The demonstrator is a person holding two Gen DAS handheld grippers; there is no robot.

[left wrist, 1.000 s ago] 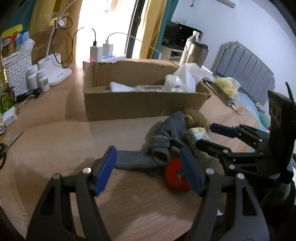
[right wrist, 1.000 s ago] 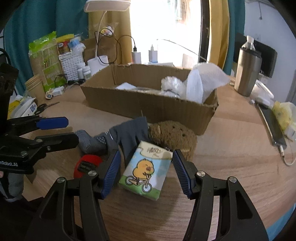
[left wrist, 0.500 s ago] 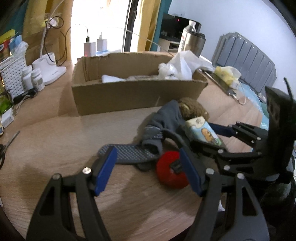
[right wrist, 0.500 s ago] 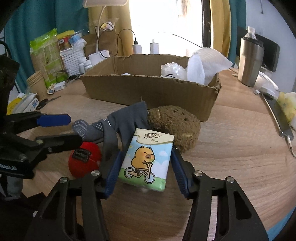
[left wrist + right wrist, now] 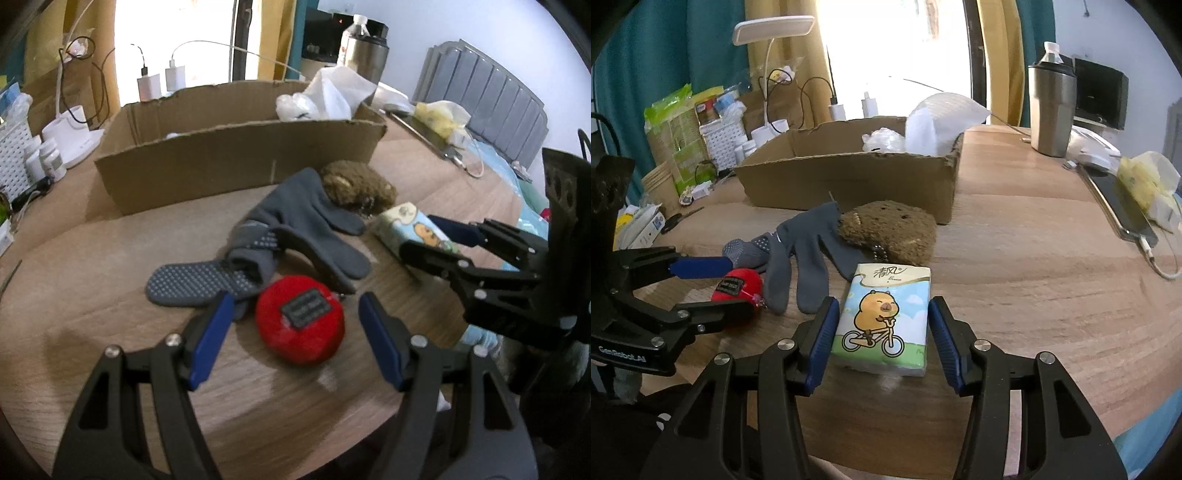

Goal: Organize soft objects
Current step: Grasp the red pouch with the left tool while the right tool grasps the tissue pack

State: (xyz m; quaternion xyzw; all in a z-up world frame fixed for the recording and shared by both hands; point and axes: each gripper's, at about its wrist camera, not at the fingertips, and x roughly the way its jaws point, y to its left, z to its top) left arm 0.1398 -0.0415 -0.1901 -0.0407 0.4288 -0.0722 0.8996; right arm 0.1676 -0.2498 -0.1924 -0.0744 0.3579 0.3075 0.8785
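Now down around their targets: left gripper [image 5: 295,334] fingers spread wide around red plush [image 5: 300,319], right gripper [image 5: 882,341] closing on tissue pack [image 5: 884,319], still untouched, ready for boxing.

Both rigs look the same: matte black plastic two-finger gripper [image 5: 295,339] on the left, its twin [image 5: 879,339] on the right, blue ribbed pads, silver screws, white "GenRobot.AI" lettering on one side.

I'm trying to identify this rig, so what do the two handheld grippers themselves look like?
The left gripper and right gripper match: black skeletal plastic fingers with triangular cut-outs and silver screws, tipped with ribbed blue pads. The left one's body bears white "GenRobot.AI" lettering. No sleeves show clearly.
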